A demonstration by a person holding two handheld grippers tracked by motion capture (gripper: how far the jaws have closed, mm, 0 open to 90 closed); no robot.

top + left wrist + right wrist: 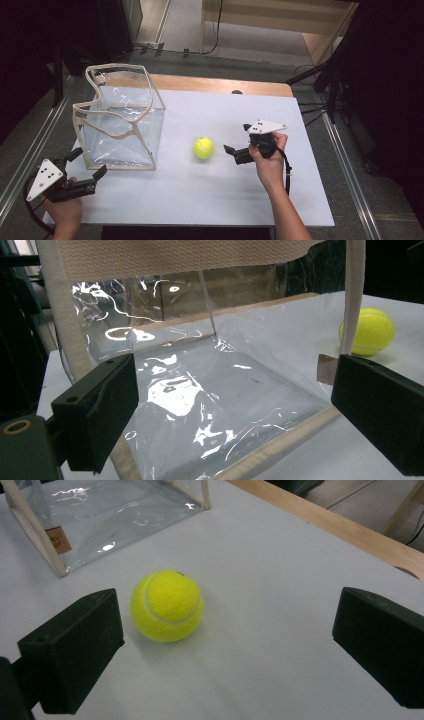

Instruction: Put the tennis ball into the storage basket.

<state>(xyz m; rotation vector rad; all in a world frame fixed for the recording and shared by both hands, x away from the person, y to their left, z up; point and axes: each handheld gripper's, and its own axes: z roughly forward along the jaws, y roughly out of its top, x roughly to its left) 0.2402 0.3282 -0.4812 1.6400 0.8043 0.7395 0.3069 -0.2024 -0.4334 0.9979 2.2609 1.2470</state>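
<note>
- Yellow felt tennis ball (203, 148) lies on the white table (210, 195), near the clear plastic, beige-trimmed bag (120, 120).
- Right gripper (235, 139) gapes beside it, empty.
- Left gripper (87, 163) gapes at the bag, empty.
</note>
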